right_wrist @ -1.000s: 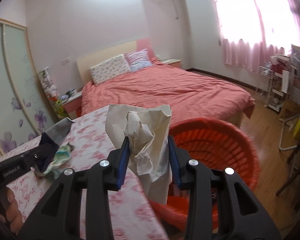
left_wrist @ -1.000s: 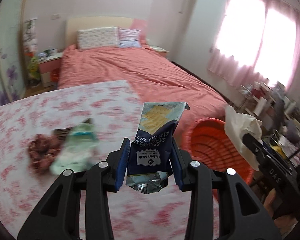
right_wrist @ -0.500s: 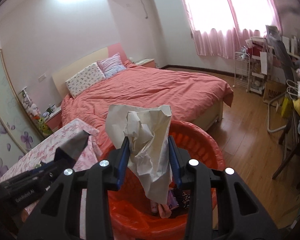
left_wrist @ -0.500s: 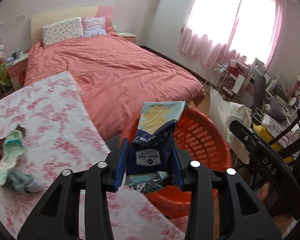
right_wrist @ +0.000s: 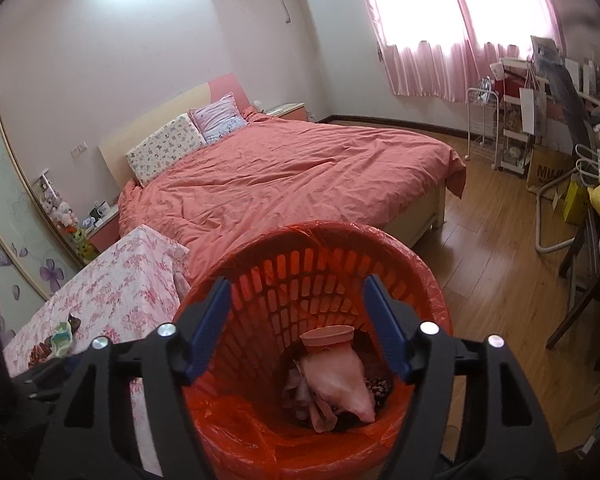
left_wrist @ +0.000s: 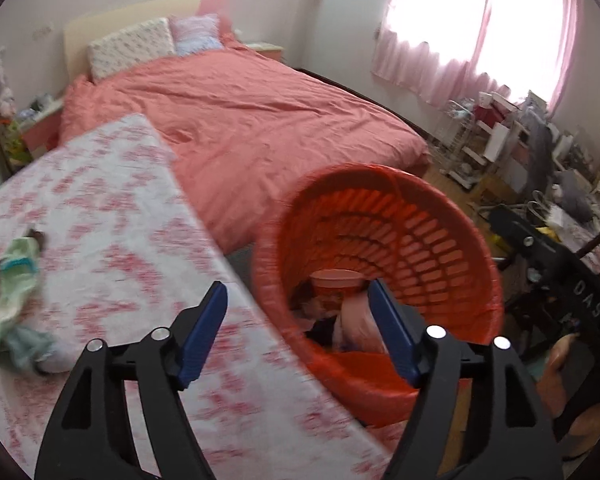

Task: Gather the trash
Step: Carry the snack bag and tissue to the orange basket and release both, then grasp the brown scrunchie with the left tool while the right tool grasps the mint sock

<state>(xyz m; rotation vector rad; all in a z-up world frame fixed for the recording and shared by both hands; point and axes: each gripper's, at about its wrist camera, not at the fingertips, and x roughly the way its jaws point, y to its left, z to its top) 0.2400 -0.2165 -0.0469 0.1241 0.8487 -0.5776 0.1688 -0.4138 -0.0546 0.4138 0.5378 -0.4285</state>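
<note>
An orange trash basket (left_wrist: 432,216) with an orange liner stands on the floor by the table's right edge; it also shows in the right wrist view (right_wrist: 284,264). Crumpled trash (right_wrist: 340,376) and a pink cup (left_wrist: 336,280) lie at its bottom. My left gripper (left_wrist: 300,332) is open and empty, over the table edge beside the basket. My right gripper (right_wrist: 296,328) is open and empty, right above the basket's mouth. A pale green wrapper (left_wrist: 12,280) and some brown scraps lie on the flowered tablecloth (left_wrist: 112,220) at the left.
A bed with a salmon cover (right_wrist: 300,176) fills the room behind the basket. A cluttered rack and chairs (right_wrist: 540,128) stand on the right, over wooden floor (right_wrist: 492,248). The other gripper's black body (left_wrist: 572,280) shows at the right of the left wrist view.
Both grippers have opened. The cracker packet has left my left gripper and the crumpled paper has left my right. Both grippers have swung towards the basket.
</note>
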